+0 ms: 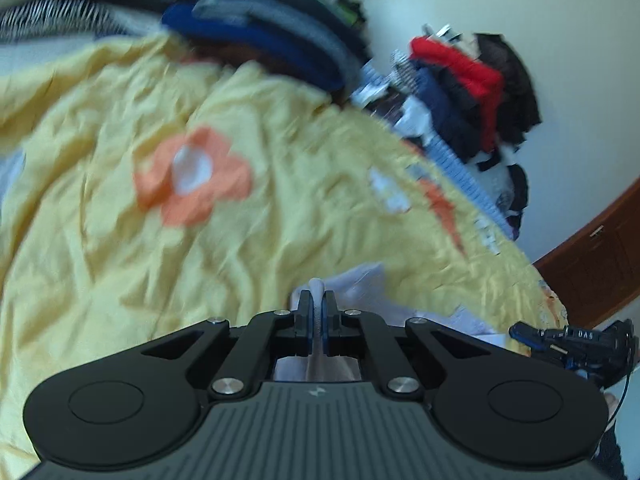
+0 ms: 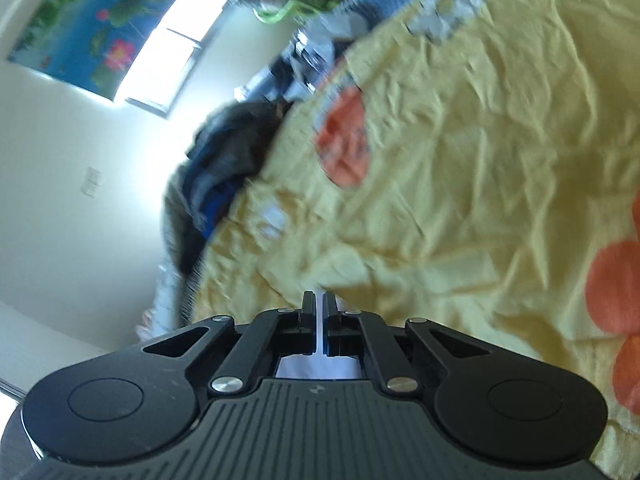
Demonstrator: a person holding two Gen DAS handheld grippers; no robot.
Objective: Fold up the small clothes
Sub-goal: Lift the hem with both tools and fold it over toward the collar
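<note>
A small white garment [image 1: 372, 288] lies low over the yellow flowered bed cover [image 1: 120, 248]. My left gripper [image 1: 318, 300] is shut on a pinched fold of it; white cloth shows between the fingers and beneath them. The other gripper [image 1: 560, 340] shows at the right edge of the left wrist view, beside the garment's far end. In the right wrist view my right gripper [image 2: 319, 300] is shut on a thin edge of white cloth [image 2: 316, 364], above the yellow cover [image 2: 480, 160]. Both views are motion-blurred.
A stack of dark folded clothes [image 1: 272, 28] sits at the far end of the bed. More clothes, red and navy, hang by the wall [image 1: 460, 88]. A dark pile [image 2: 224, 160] lies at the bed's edge near the window [image 2: 172, 40]. A wooden cabinet [image 1: 600, 256] stands right.
</note>
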